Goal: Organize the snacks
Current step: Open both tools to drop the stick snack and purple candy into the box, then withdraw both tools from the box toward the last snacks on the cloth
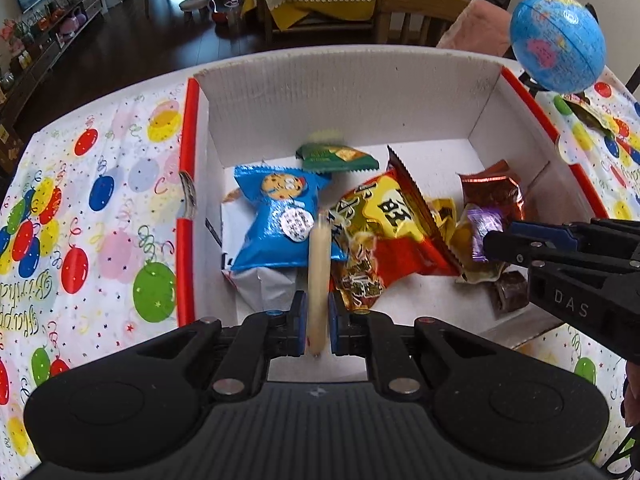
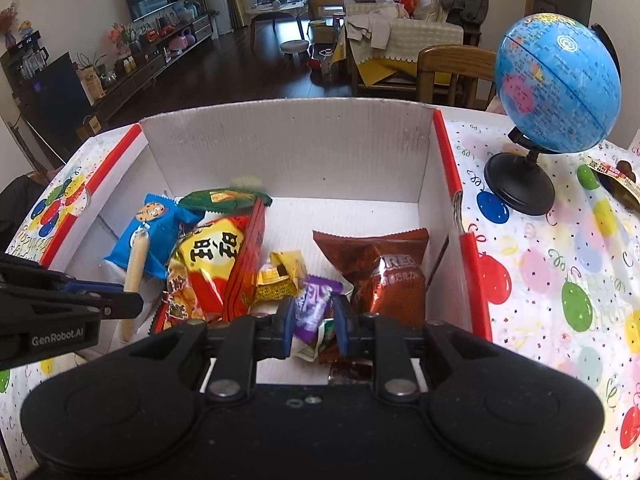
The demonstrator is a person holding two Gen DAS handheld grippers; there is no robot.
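Left gripper (image 1: 318, 322): nearest the camera, over the near end of the box (image 1: 340, 80); fingers pinching a pale sausage stick (image 1: 319, 276), which stands up between the pads (image 1: 299, 320) with its tip over the box contents.

Right gripper (image 2: 316, 322): also over the near end of the box, right of the stick; a purple candy wrapper (image 2: 314, 306) sits between its blue pads. The jaws stand slightly apart, and whether they press the wrapper cannot be told.

Box: white cardboard with red edges, on a balloon-print tablecloth (image 2: 560, 280). Snacks already inside:
- blue cookie packet (image 1: 280, 220), toward the left wall;
- green cracker packet (image 1: 336, 156), behind it, near the far wall;
- red-and-yellow bag (image 1: 384, 236), middle, propped on edge;
- small yellow packet (image 2: 280, 276), just right of that bag;
- brown foil bag (image 2: 384, 276), toward the right wall.

Globe (image 2: 556, 84): on a black stand outside the box, beyond its right wall. One more packet (image 2: 616, 178) lies on the cloth further right, cut off by the frame edge.

Handling, as judged: stick light, slim and fairly firm, its casing likely slippery; best held at mid-length. Candy light and crinkly; take it by the body, not the twisted ends. Bags soft, air-filled and liable to slide.

Hard to make out: stick's lower end behind the gripper; items under the purple candy; a dark block at the box's near right corner; a blurred pale shape above the green packet.
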